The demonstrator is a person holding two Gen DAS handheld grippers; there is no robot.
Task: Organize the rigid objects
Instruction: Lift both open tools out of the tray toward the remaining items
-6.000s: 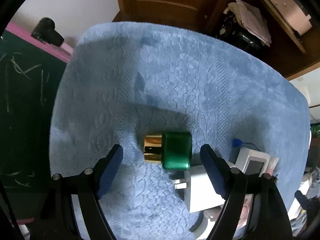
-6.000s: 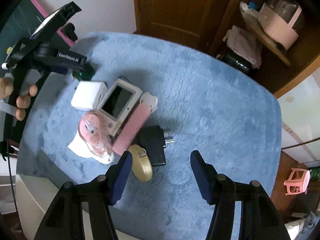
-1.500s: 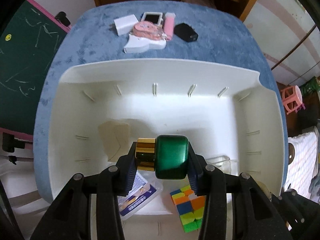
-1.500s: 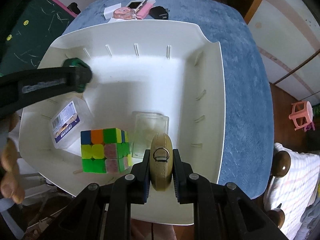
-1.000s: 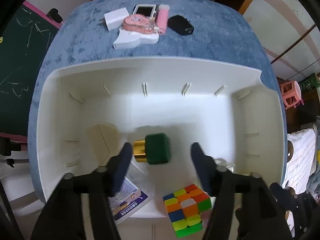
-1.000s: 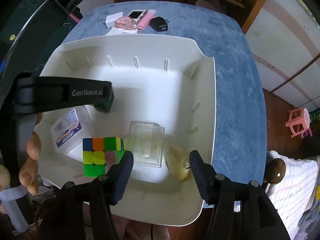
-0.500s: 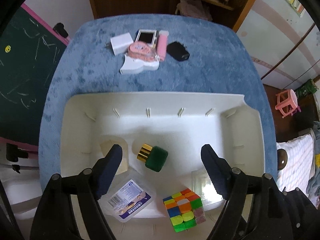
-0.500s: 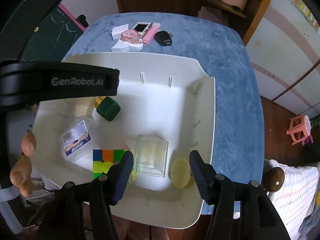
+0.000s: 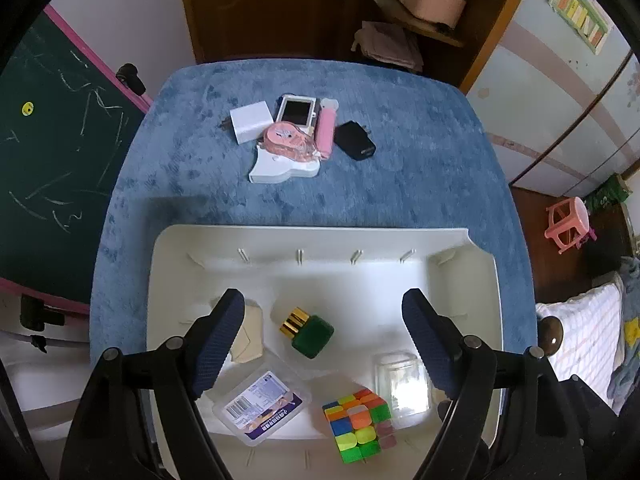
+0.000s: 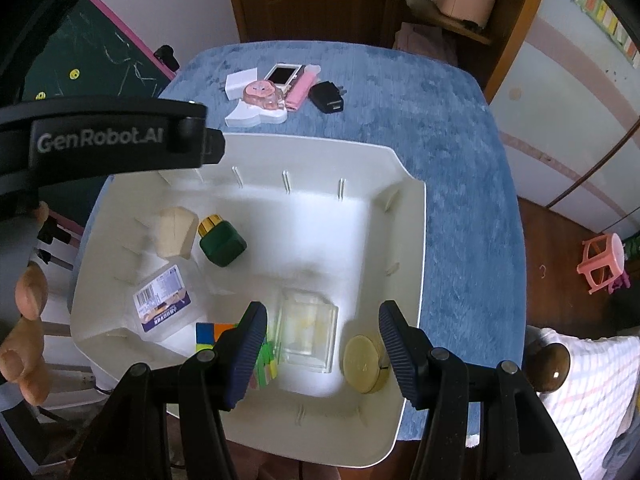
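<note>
Both pairs of fingers are spread and hold nothing: the left gripper hangs over the green bottle in the white bin, the right gripper over the bin's near corner. The remaining cluster lies straight ahead on the blue surface beyond the bin's far wall. The pink bar in it runs lengthwise away from the fingers, and neither hand looks clearly nearer.

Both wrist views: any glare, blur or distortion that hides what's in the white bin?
Left wrist view: strong fisheye bowing of the white bin; glare washes out the clear plastic box; the Rubik's cube is sharp. Right wrist view: the bin floor is overexposed around the clear box, the left gripper blocks the bin's far-left corner, and the frame edges are vignetted.
</note>
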